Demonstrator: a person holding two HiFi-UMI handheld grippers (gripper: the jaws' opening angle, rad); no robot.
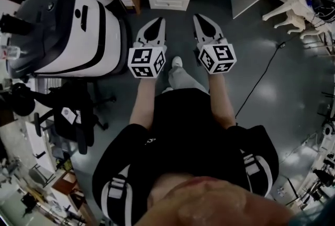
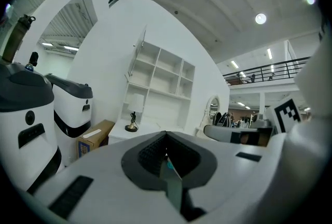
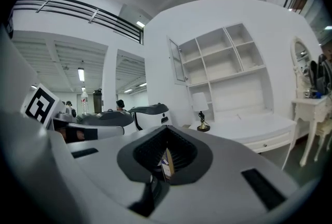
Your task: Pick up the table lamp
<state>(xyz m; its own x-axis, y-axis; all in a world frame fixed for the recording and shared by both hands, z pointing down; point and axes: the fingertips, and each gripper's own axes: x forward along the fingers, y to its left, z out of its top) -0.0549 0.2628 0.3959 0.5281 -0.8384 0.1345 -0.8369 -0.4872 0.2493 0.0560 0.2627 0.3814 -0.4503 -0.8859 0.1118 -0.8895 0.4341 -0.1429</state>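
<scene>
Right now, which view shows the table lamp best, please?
The right gripper view: the table lamp stands clear on the desk. The left gripper view shows it paler; the head view misses it.

Ahead of the light grey left gripper [image 2: 167, 158], the table lamp [image 2: 133, 115] is shown with white shade and gold base on a white desk [image 2: 122, 132]. Black-and-white squares are carried on its marker cube [image 1: 146, 61].
</scene>
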